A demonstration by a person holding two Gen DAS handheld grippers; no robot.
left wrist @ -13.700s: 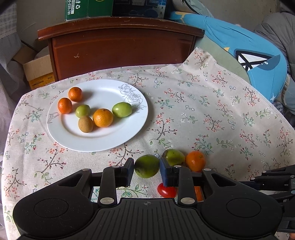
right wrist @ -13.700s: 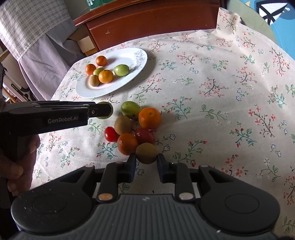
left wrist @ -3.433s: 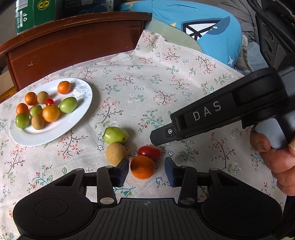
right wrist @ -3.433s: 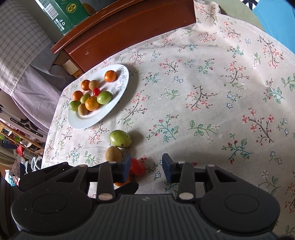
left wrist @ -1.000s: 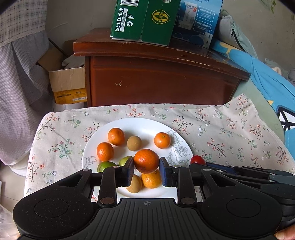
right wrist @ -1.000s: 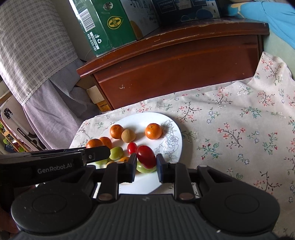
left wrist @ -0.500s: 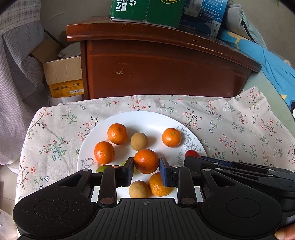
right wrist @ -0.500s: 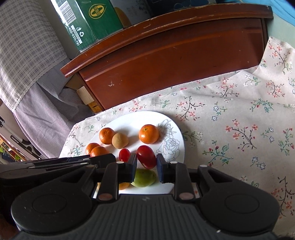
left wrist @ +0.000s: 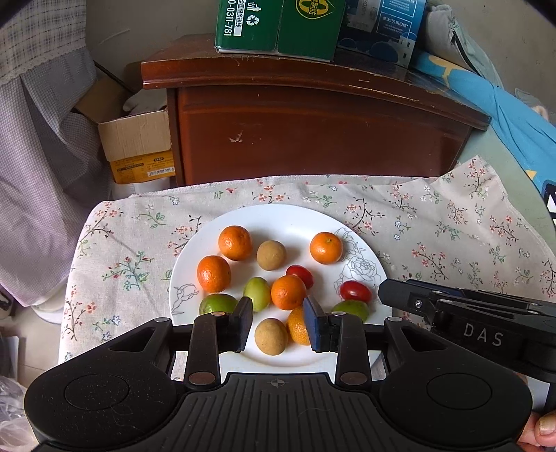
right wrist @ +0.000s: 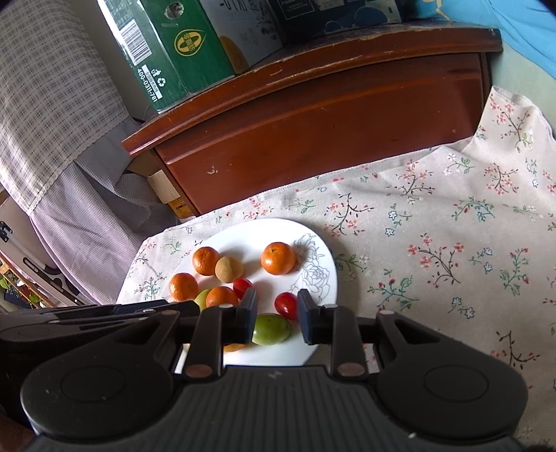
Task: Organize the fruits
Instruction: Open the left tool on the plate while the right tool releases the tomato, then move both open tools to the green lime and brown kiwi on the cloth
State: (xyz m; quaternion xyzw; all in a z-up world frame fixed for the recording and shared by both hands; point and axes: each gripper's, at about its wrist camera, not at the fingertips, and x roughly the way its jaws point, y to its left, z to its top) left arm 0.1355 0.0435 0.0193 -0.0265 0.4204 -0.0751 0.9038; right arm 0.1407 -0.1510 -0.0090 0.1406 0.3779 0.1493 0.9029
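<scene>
A white plate (left wrist: 288, 215) on the floral tablecloth holds several small fruits: oranges, green plums, brown ones and two red tomatoes. My left gripper (left wrist: 278, 321) is open above the plate's near side, with an orange (left wrist: 287, 292) lying on the plate just beyond its tips. My right gripper (right wrist: 277, 314) is open over the plate (right wrist: 312, 243), a red tomato (right wrist: 285, 305) resting on the plate between its tips and a green plum (right wrist: 271, 329) below. The right gripper also shows in the left wrist view (left wrist: 410, 300) beside the tomato (left wrist: 355, 291).
A dark wooden cabinet (left wrist: 312, 132) stands behind the table with green and blue cartons (left wrist: 278, 24) on top. A cardboard box (left wrist: 139, 146) and checked cloth (left wrist: 41, 174) are at the left. Blue fabric (left wrist: 504, 104) lies at the right.
Both grippers have opened. The orange has left my left gripper and the red tomato my right one; both now lie on the plate. Both grippers have pulled back slightly.
</scene>
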